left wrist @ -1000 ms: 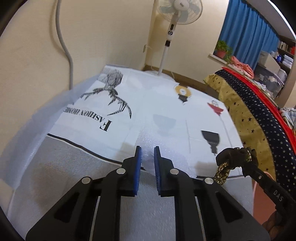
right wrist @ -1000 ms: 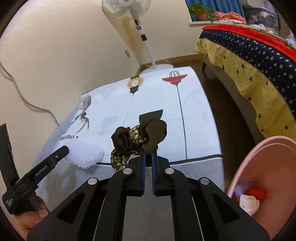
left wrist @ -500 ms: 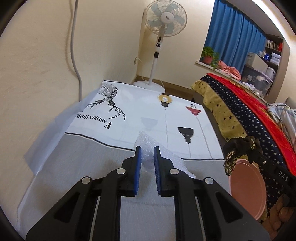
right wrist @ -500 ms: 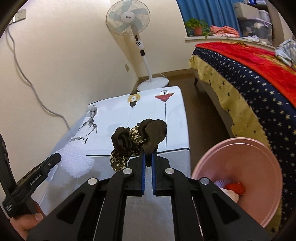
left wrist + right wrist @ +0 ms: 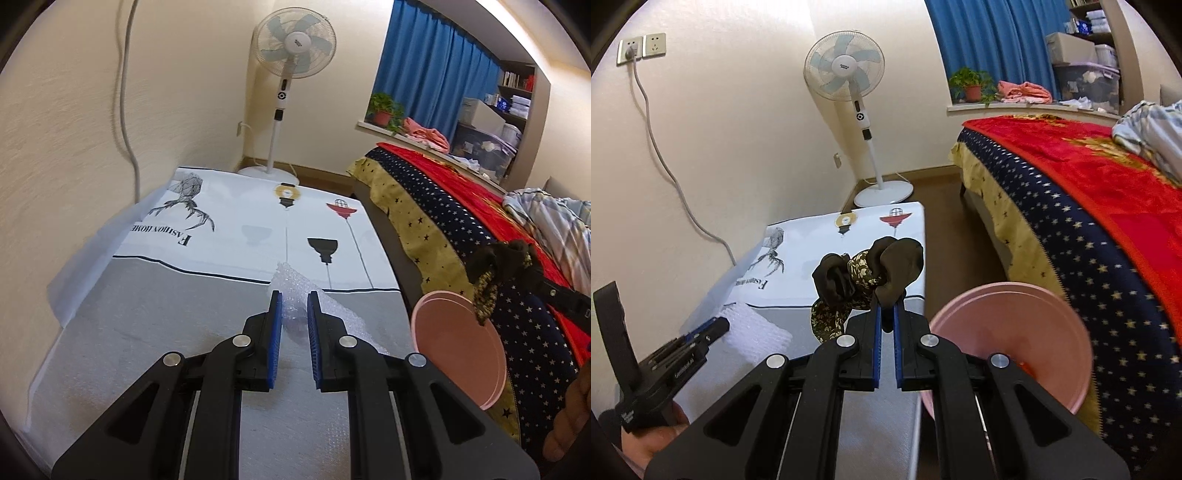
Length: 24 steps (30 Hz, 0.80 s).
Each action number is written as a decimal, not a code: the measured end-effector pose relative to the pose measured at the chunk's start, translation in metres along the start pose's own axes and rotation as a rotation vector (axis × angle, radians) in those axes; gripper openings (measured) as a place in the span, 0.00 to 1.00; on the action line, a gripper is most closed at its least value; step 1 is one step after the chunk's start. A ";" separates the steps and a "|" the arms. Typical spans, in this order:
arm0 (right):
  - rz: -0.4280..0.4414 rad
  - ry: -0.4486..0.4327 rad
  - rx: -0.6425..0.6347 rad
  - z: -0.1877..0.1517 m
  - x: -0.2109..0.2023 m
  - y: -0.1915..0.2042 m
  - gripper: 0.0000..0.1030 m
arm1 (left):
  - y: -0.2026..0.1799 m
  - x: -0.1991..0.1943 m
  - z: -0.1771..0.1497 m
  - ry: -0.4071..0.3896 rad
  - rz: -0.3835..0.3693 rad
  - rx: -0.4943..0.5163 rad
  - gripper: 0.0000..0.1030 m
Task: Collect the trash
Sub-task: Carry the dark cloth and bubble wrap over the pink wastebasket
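1. The left wrist camera is looking forward and downward along its jaws, close over the table [image 5: 155,306].
2. The right wrist camera is facing likewise; both are sharing the fan [image 5: 294,38], bed [image 5: 443,206] and pink bin [image 5: 1008,332].

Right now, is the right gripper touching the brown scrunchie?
Touching. The right wrist view shows the right gripper with its blue pads closed on a fold of the brown scrunchie, which hangs clear of the pink bin.
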State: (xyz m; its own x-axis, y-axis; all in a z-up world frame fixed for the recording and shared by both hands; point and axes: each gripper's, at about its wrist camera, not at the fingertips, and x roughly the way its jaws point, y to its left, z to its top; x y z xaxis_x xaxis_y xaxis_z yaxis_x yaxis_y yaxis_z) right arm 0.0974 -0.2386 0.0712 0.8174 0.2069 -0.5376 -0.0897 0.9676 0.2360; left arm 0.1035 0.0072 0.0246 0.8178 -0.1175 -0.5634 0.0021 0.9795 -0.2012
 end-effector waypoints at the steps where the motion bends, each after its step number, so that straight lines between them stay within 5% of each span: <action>1: -0.008 0.002 -0.004 0.000 -0.005 -0.002 0.06 | -0.001 -0.001 0.000 -0.003 -0.004 -0.001 0.13; 12: -0.062 -0.015 -0.006 0.008 -0.038 -0.021 0.06 | -0.009 -0.007 -0.001 -0.029 -0.034 0.006 0.13; 24: -0.111 -0.005 0.032 -0.007 -0.026 -0.041 0.06 | -0.023 0.004 -0.006 -0.019 -0.042 0.041 0.13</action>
State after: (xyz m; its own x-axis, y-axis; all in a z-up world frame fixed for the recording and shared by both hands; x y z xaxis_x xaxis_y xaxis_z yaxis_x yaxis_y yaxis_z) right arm 0.0763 -0.2829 0.0700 0.8244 0.0980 -0.5575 0.0197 0.9793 0.2012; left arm 0.1036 -0.0164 0.0224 0.8270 -0.1561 -0.5400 0.0601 0.9797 -0.1913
